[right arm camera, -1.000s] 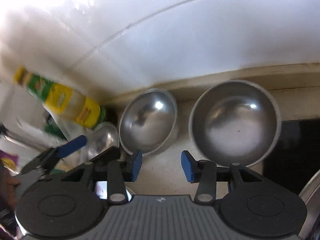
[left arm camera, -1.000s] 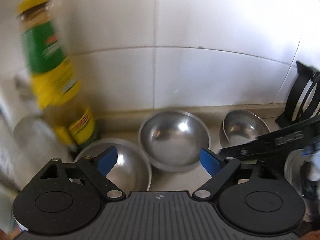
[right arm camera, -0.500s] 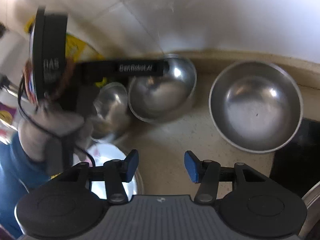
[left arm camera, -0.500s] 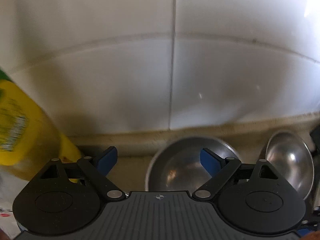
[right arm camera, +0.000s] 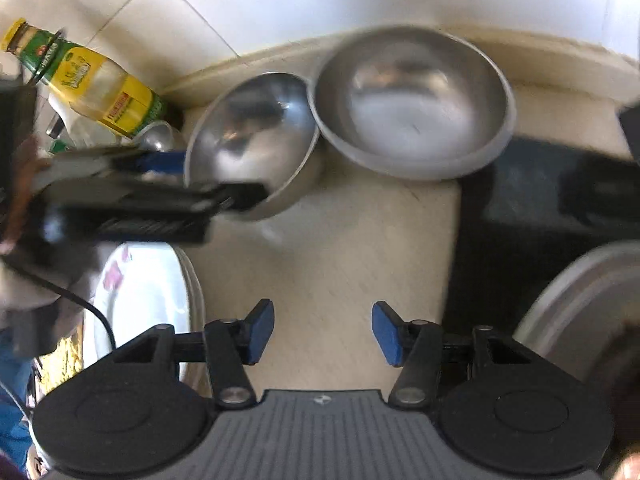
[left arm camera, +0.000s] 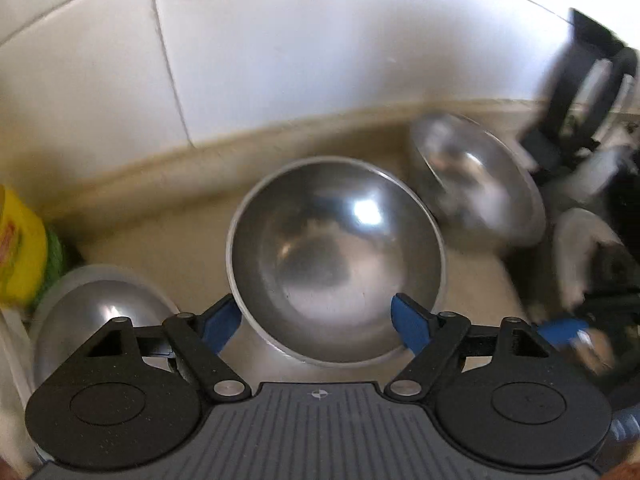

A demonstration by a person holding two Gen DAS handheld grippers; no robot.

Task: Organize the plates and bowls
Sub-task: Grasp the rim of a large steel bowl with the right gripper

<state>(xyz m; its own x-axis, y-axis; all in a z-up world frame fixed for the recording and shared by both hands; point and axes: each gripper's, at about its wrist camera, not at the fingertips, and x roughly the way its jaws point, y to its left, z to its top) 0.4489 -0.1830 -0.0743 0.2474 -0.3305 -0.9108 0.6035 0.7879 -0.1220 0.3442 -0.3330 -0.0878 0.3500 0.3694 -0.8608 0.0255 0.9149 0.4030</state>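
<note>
**Left claw lines up on the middle bowl**

Start on the left of the left wrist view. A yellow and green bottle (left arm camera: 20,248) stands at the edge. Next to it sits the small bowl (left arm camera: 96,312), low by the camera. In the middle is the middle bowl (left arm camera: 336,256), sitting on the tan counter (left arm camera: 160,240) near the white tile wall (left arm camera: 320,60). The left gripper (left arm camera: 318,322) is wide apart and holds nothing. Its blue pads sit on each side of that bowl's near rim. I cannot tell if they touch it. Further right, the big bowl (left arm camera: 476,188) looks blurry and tipped.

I think the step is picking up the middle bowl, maybe to stack it in another bowl. The next move needs the claw to go a bit lower, pinch one spot on the thin rim, and squeeze. Shiny steel is slippery, so the pinch must be firm.

The right wrist view shows more. On its left is a white plate (right arm camera: 152,292) with pink marks, which the left view does not show. The big bowl (right arm camera: 412,100) touches the middle bowl (right arm camera: 252,140) here. The right gripper (right arm camera: 323,332) is half open and empty, above bare counter, well back from the bowls. At far right is a grey round rim (right arm camera: 580,304), and I cannot tell what it is.
</note>
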